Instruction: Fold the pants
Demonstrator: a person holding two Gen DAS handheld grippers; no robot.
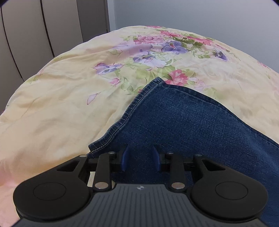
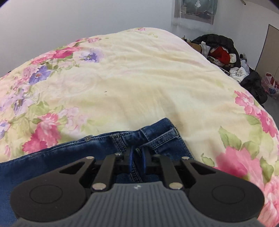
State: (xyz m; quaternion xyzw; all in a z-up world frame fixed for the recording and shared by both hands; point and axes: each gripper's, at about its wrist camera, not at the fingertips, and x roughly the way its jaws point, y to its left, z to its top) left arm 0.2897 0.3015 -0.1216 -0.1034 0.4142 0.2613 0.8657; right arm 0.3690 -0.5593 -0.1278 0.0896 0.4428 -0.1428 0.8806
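Two claws: both of mine sit low over the same pair of jeans on a bed.
Left claw: my left gripper (image 1: 140,158) has its blue fingers (image 1: 125,158) parted with a clear gap; only flat denim shows in that gap, and I grip nothing with it.
Right claw: my right gripper (image 2: 137,157) has its fingers (image 2: 130,158) drawn close together over a stitched seam by the waistband; I cannot tell whether cloth is truly pinched between them.
Pants: the jeans (image 1: 183,122) lie spread on the floral quilt (image 1: 61,104); the hem (image 1: 122,120) of one leg runs up to a corner just ahead of my left claw.
Waist end: in the right wrist view the jeans (image 2: 69,153) show their waistband (image 2: 139,132), a belt loop and a small metal rivet (image 2: 86,138).
Containers: a pink plastic bag (image 2: 271,85) stands on the floor far right; what it holds is too small to make out.
Heap: a pile of clothes (image 2: 225,55), dark jackets with something red among them, lies beside the bed.
Left view only: grey wardrobe doors (image 1: 43,29) behind the quilt, and the leg hem.
Right view only: the waistband, the clothes heap, the bag, a window (image 2: 196,10) high on the wall and a door (image 2: 268,50) at the far edge.
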